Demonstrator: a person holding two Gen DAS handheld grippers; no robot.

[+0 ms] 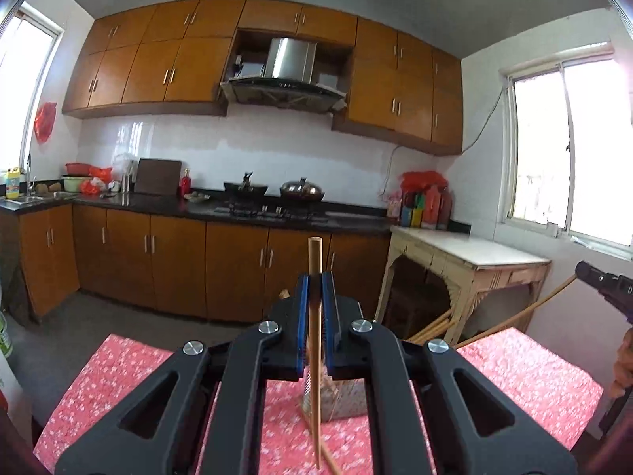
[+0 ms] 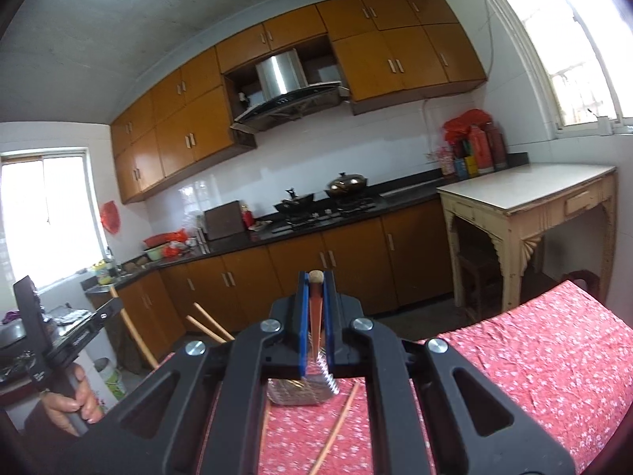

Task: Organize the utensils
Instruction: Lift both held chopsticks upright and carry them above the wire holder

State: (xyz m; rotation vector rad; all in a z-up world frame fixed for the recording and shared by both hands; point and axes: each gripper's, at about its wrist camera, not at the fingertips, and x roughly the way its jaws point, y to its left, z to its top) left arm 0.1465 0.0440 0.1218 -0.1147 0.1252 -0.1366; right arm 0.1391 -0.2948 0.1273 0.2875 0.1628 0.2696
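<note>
My left gripper (image 1: 315, 277) is shut on a wooden chopstick (image 1: 314, 253) that stands upright between its blue pads, its lower end hanging over the red floral tablecloth (image 1: 118, 376). Under it stands a ribbed metal utensil holder (image 1: 340, 399). My right gripper (image 2: 315, 277) is shut on a second chopstick (image 2: 315, 308), end-on to the camera, above the same holder (image 2: 300, 394). Loose chopsticks (image 2: 336, 427) lie on the cloth beside it. Each gripper shows at the other view's edge: the right gripper (image 1: 589, 271) and the left gripper (image 2: 116, 304), both held well above the table.
Two more chopsticks (image 2: 209, 324) jut up behind my right gripper's body. A person's hand (image 2: 75, 399) grips the left handle. Beyond the table are brown kitchen cabinets (image 1: 178, 253), a stove with pots (image 1: 273, 194) and a pale side table (image 1: 470, 253) by the window.
</note>
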